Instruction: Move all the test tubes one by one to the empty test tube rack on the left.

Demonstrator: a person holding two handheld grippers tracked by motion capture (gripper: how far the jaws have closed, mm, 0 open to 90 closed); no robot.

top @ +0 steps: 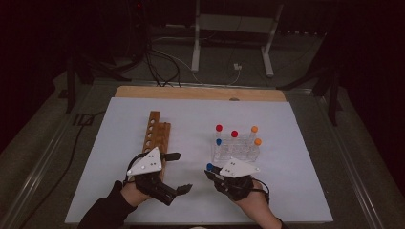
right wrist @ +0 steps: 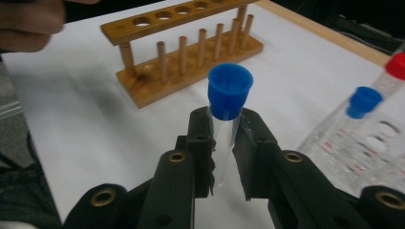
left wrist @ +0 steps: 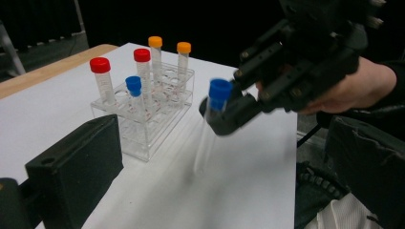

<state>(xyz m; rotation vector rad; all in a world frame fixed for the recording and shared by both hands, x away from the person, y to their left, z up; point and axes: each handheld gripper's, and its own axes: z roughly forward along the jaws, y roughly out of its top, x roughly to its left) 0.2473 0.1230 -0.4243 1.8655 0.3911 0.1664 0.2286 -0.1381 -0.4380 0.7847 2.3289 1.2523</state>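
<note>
My right gripper (right wrist: 224,129) is shut on a clear tube with a blue cap (right wrist: 230,89), gripping it just below the cap. In the high view the right gripper (top: 211,171) holds this tube (top: 209,166) in front of the clear plastic rack (top: 237,155). From the left gripper view the held tube (left wrist: 217,102) hangs tilted above the white mat. My left gripper (top: 179,172) stands open with nothing between its jaws, beside the near end of the wooden rack (top: 155,131). The wooden rack (right wrist: 191,62) has no tubes in it.
The clear rack (left wrist: 143,143) holds two red-capped tubes (top: 218,128), two orange-capped tubes (top: 254,129) and one blue-capped tube (top: 218,141). A white mat (top: 286,181) covers the wooden table. Cables and a metal stand lie on the floor beyond.
</note>
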